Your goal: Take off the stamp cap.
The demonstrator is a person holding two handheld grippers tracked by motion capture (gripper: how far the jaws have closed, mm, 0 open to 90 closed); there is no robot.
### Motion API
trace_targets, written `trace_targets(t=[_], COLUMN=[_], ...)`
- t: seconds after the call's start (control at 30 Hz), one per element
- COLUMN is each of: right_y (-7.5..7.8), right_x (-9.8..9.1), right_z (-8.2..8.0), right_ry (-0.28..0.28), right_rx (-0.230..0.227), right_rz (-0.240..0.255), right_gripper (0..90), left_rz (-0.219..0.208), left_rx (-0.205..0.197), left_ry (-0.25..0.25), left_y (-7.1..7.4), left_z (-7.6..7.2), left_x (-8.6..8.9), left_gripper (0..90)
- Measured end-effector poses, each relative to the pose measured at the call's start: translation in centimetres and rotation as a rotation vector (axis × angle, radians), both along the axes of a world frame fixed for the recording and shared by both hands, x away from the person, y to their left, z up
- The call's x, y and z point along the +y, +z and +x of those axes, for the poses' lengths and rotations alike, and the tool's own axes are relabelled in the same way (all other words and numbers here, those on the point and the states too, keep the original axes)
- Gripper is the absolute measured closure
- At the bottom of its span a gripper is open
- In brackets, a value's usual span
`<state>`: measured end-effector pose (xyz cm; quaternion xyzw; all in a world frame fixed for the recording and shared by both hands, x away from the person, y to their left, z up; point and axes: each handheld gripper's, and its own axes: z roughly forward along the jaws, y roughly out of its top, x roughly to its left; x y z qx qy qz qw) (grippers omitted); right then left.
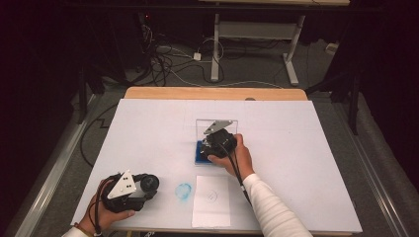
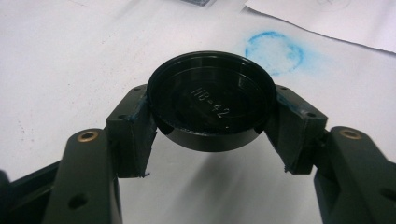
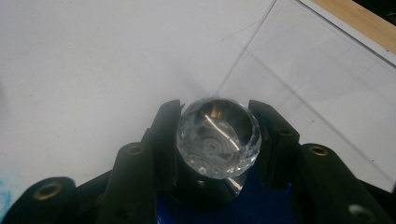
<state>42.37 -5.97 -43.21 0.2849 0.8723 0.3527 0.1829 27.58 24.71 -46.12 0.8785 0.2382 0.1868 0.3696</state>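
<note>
Black cap [image 2: 211,107] clamped between left gripper [image 2: 212,135] jaws, apparently off the table

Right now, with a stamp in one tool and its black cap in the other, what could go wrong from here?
1. The right tool grips the stamp by its faceted clear knob; that slick surface could slip or twist.
2. The clear stand rises just behind the blue ink pad; lifting carelessly could knock it.
3. A blue ring smear already marks the white board beside the paper sheet; the left tool, holding the black cap, could drag through it.
</note>
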Motion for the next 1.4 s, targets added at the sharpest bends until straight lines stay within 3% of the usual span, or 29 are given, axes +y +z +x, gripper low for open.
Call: trace_targets(t=[0.47,0.73,0.97,1.17,1.23,1.27,1.33,1.37,1.4], right_y=[-0.39,-0.40,-0.49,-0.61,-0.61,-0.61,-0.60,-0.59,-0.58], right_x=[0.48,0.27,0.14,0.09,0.06,0.02,-0.01,-0.01,-0.01], right_z=[-0.77,-0.66,-0.60,-0.69,-0.72,-0.69,-0.68,-0.67,-0.67], right_ry=[-0.021,-0.025,-0.027,-0.026,-0.026,-0.025,-0.024,-0.023,-0.022], right_rx=[-0.062,-0.052,-0.048,-0.063,-0.060,-0.060,-0.058,-0.058,-0.059], right_rz=[-0.017,-0.007,0.015,0.022,0.024,0.027,0.028,0.027,0.025], right_gripper=[56.9,56.9,56.9,56.9,56.9,57.0,56.9,56.9,57.0], left_rz=[0.002,-0.003,-0.061,-0.070,-0.034,-0.054,-0.064,-0.044,-0.062], left_rx=[0.012,0.018,0.024,0.033,0.025,0.030,0.028,0.024,0.027], left_ry=[-0.007,-0.009,0.033,0.042,0.029,0.038,0.043,0.032,0.041], left_y=[-0.08,-0.09,0.00,-0.02,0.12,0.08,0.08,0.18,0.13], left_z=[0.19,0.24,0.26,0.32,0.46,0.41,0.41,0.49,0.41], left_x=[-0.28,-0.30,-0.03,-0.02,0.19,0.12,0.14,0.30,0.20], left_gripper=[36.3,36.3,36.3,36.3,36.3,36.3,36.2,36.3,36.2])
